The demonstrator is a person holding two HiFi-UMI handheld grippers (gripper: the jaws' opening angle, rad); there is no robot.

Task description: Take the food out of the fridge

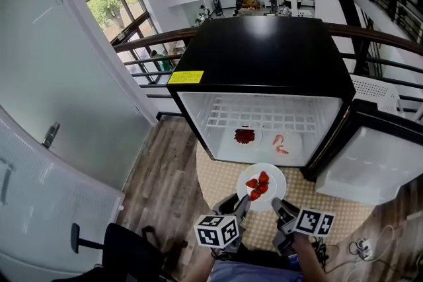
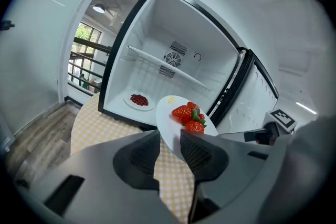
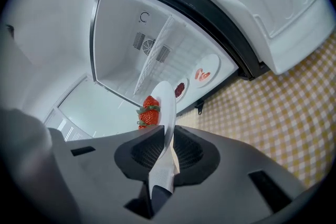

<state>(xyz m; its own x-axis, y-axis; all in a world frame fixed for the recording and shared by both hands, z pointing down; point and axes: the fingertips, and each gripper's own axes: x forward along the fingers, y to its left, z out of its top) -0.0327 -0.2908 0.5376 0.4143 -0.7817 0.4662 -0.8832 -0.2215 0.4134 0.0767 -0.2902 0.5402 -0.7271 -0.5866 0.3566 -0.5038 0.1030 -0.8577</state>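
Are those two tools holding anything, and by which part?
The right tool pinches the near rim of the strawberry plate. The left tool straddles that rim; clamped or not, unclear.

Fridge top (image 1: 264, 53): glossy black, reflective.
Fridge lining (image 2: 157, 29): smooth white plastic.
Shelf (image 1: 261, 117): white coated wire.
Plate (image 1: 276, 179): smooth, glossy white.
Table cover (image 1: 218, 191): checked cloth, matt.
Floor (image 1: 162, 175): wood-grain planks, low sheen.
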